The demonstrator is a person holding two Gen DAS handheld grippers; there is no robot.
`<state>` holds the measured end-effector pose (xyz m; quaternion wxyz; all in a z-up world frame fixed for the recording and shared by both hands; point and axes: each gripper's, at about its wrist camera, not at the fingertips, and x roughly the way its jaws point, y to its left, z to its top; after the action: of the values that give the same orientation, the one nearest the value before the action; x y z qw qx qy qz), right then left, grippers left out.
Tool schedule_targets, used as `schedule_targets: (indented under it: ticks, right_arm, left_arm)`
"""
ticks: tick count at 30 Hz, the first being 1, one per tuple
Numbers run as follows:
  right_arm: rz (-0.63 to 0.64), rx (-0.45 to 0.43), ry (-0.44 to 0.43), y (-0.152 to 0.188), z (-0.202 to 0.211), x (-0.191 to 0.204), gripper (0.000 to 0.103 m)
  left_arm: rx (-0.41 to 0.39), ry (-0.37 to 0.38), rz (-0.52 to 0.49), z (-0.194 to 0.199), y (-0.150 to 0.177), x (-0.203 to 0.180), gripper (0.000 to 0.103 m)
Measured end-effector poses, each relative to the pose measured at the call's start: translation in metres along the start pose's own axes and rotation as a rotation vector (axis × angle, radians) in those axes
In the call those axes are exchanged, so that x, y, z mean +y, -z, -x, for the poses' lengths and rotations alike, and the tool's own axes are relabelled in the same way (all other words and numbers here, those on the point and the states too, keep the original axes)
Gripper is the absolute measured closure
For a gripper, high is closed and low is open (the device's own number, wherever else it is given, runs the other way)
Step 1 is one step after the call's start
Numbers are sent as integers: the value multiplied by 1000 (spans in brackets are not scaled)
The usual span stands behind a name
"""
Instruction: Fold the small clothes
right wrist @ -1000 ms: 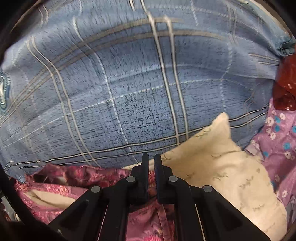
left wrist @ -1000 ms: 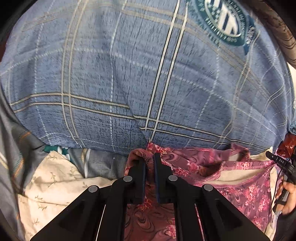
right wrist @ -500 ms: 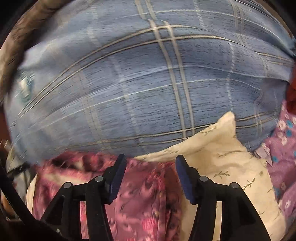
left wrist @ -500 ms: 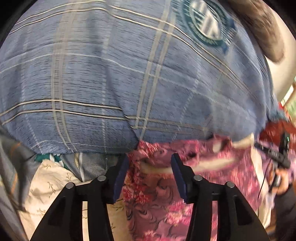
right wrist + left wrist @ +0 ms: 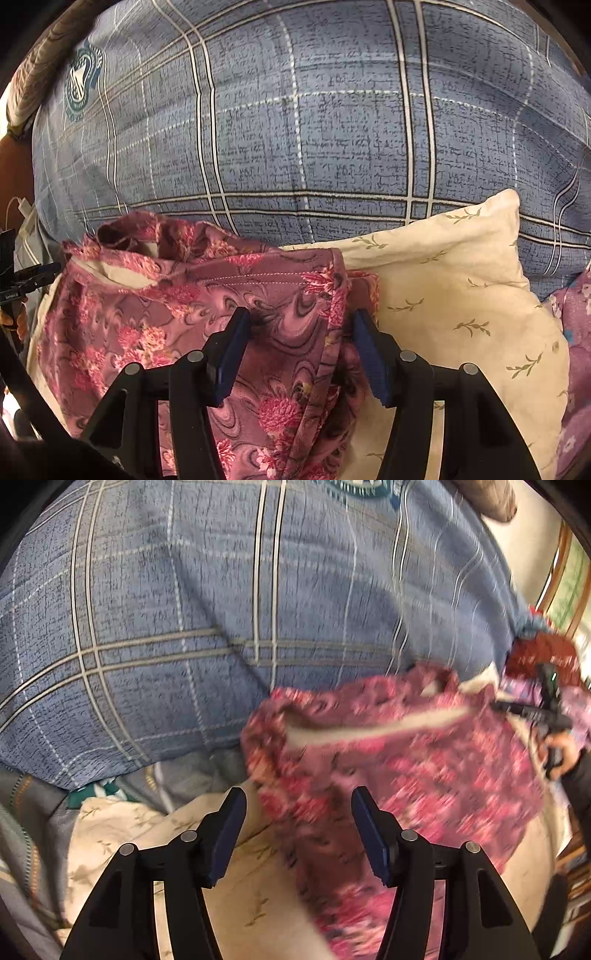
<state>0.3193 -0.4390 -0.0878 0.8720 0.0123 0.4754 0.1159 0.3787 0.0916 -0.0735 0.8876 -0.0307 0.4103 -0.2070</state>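
A small pink-maroon floral garment [image 5: 399, 760] lies loosely folded on a cream pillow [image 5: 236, 893] in front of a big blue plaid cushion. My left gripper [image 5: 297, 834] is open, its jaws apart just over the garment's left edge, holding nothing. In the right wrist view the same garment [image 5: 192, 325] lies on the cream pillow [image 5: 461, 302]. My right gripper [image 5: 299, 350] is open, jaws astride the garment's folded right edge without pinching it. The other gripper shows at the far right of the left wrist view [image 5: 543, 716].
The blue plaid cushion [image 5: 314, 122] fills the back of both views. A purple floral cloth [image 5: 576, 332] lies at the right, a dark red cloth [image 5: 539, 657] beyond it. Grey bedding [image 5: 26, 812] lies at the left.
Both grippers were shut on the garment's top edge a second ago; both have opened and let it drop onto the pillow. The left gripper has drawn back to the left.
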Motion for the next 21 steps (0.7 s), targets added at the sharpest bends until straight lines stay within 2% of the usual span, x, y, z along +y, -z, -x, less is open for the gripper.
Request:
schedule_targets:
  ticks: [3,6,8,9,11,13,16,18,21]
  right_arm:
    - [3,-8,19,2,-4,-1,49]
    - [3,-9,52,-1,-12,7,58]
    - [-9,-15,76,-3,-15,5,65]
    - [-15,-18,82,-3,-20,9,67]
    - [-50,-31,83,-4,-20,3,72]
    - [-64,-29,67,-3,-17,-3,72]
    - [-53,-39,34,0,-13,-4,69]
    - [-49,-47,18,2,-9,-7,69]
    - [-52,-48,-12,5,-3,-16,67]
  left_arm:
    - [13,-16,1,-12,-4,0,44]
    - [-21,-29,-16,-22,-18,-6,44]
    - [-25,-76,-25,-33,-28,-7,45]
    - [-33,-93,-13,-37,-34,-5,46]
    - [-47,-81,43,-41,-42,2,47]
    - [-58,-30,89,-40,-44,6,56]
    - [-81,10,75,-30,-39,5,56]
    - [-63,-5,28,-27,-30,3,56]
    - [-28,13,-9,-25,-21,2,54]
